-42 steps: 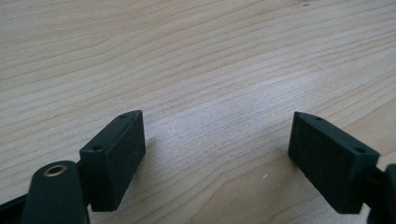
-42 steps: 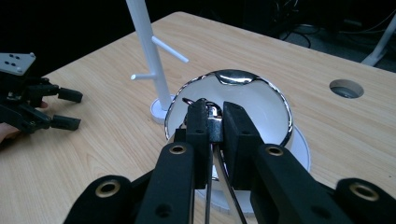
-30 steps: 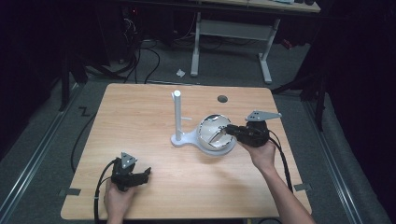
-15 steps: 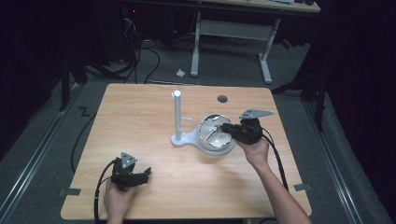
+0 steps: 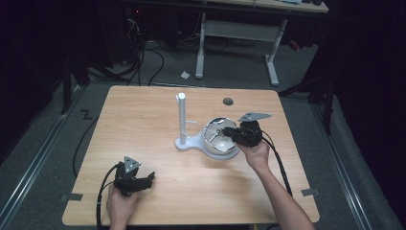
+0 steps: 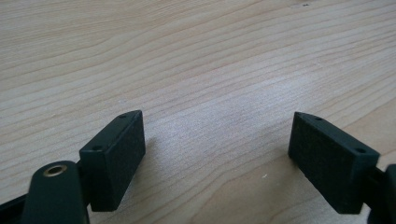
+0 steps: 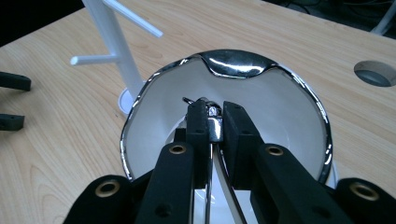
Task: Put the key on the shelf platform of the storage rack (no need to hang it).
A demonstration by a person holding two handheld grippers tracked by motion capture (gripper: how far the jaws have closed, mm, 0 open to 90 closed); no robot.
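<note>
The right hand-held gripper (image 7: 212, 122) is clamped on a small shiny metal piece (image 7: 214, 125) inside the chrome-rimmed white bowl (image 7: 280, 100), the white pegged stand (image 7: 116, 51) just left; the left hand-held gripper (image 6: 217, 154) rests wide apart, far away.

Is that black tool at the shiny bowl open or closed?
Closed: the right tool has its jaws pinched on a small metal piece inside the bowl.
</note>
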